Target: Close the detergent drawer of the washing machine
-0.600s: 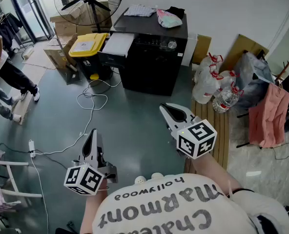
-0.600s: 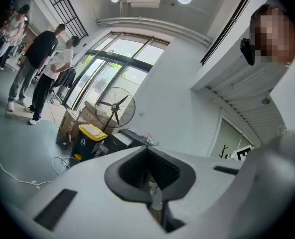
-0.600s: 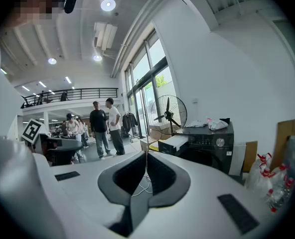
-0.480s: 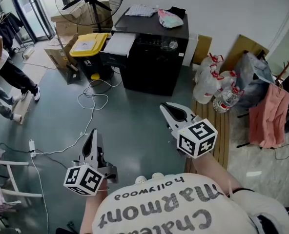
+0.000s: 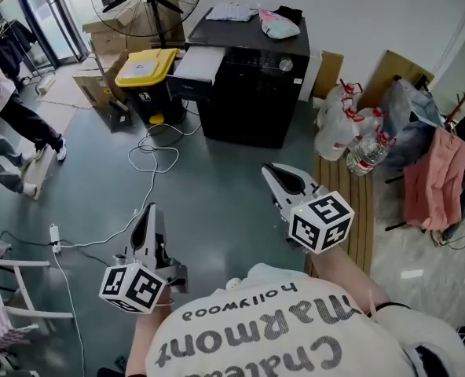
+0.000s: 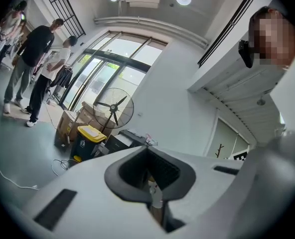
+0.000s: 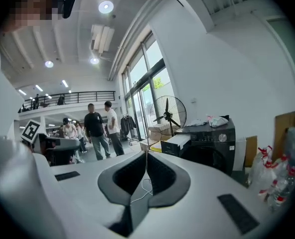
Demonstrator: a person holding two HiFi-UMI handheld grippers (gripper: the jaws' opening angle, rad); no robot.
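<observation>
Shirt print: I read "Marmont" and "hollywood" on the person's white shirt (image 5: 287,332) at the bottom of the head view. Both were upside down in frame, and the lowest line ran off the edge.
Markers: both gripper cubes carried black-and-white square codes, with no text.
Machine print: the black washing machine (image 5: 252,100) sat at top centre with a silver dial (image 5: 286,65) on its panel. The lettering was too small for me to read.
Drawer: the detergent drawer (image 5: 195,63) stuck out from the machine's upper left front, its pale top showing. It was well apart from both grippers.
Bin: a yellow-lidded bin (image 5: 144,67) stood just left of the drawer with the lid down. The white label was unreadable and the contents hidden.
Boxes: cardboard boxes (image 5: 99,42) sat at upper left behind the bin. I couldn't tell what was in them.
Bottles: clear plastic bottles (image 5: 350,132) with red caps and handles stood right of the machine, at the far end of a wooden slatted board (image 5: 350,210).
Machine top: a folded cloth (image 5: 231,12), a pink-and-white bag (image 5: 278,26) and a dark item (image 5: 290,12) lay there.
Left gripper (image 5: 149,213): at lower left, jaws pressed together with nothing between them.
Right gripper (image 5: 272,171): right of centre, jaw tips met and empty. Through the slot behind the tips I saw only the white floor cable (image 5: 150,159).
</observation>
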